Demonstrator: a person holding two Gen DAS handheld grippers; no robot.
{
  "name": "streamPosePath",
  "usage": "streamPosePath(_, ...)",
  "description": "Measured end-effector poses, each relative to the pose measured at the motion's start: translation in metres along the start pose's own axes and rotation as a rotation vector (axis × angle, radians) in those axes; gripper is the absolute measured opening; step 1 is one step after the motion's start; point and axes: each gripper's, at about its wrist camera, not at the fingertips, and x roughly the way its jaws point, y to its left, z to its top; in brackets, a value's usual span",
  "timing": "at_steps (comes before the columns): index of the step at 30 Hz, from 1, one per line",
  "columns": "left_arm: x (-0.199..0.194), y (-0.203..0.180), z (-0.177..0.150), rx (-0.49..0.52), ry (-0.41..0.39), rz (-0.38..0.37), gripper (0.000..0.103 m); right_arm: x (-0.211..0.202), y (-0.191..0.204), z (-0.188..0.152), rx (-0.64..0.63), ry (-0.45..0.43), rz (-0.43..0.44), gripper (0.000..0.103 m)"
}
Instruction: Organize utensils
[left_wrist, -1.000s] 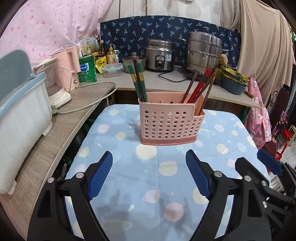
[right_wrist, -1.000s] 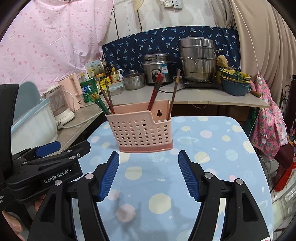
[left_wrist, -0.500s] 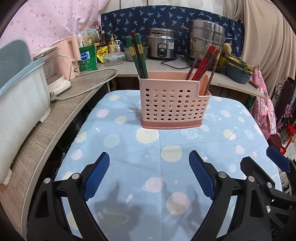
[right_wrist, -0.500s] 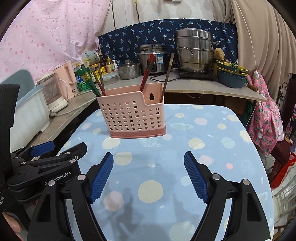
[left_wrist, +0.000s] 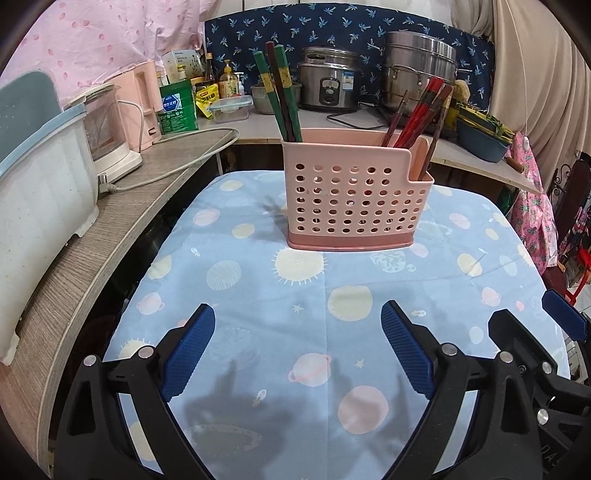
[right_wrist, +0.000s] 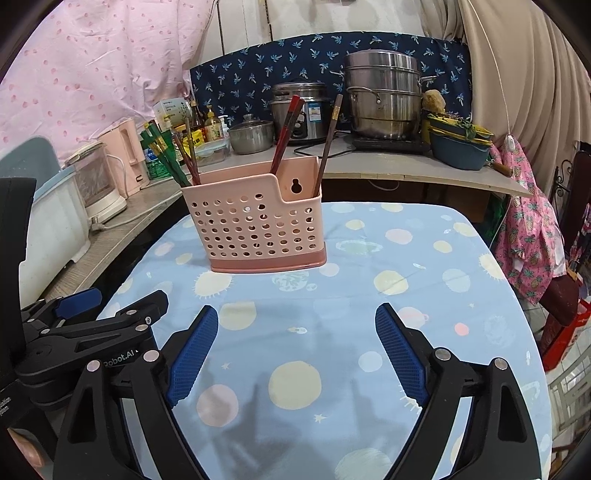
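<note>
Both the left gripper (left_wrist: 298, 350) and right gripper (right_wrist: 296, 349) are opening wider, empty; chopsticks (left_wrist: 280, 96) already sit in the caddy (left_wrist: 351, 192), so the task appears complete.

Pale wooden L-shaped counter (left_wrist: 122, 206) against the walls, navy leaf-print fabric backsplash (right_wrist: 369, 62), pink dotted cloth (right_wrist: 92, 66), beige curtain (left_wrist: 535, 74)

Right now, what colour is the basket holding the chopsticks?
Pink; the basket shows best in the left wrist view.
</note>
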Motion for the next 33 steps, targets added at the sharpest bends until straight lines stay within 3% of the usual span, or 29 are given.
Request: streamPosePath(33, 0.013, 0.000, 0.001, 0.004, 0.019, 0.033, 0.091, 0.014, -0.001, 0.001, -0.012, 0.026, -0.038, 0.085)
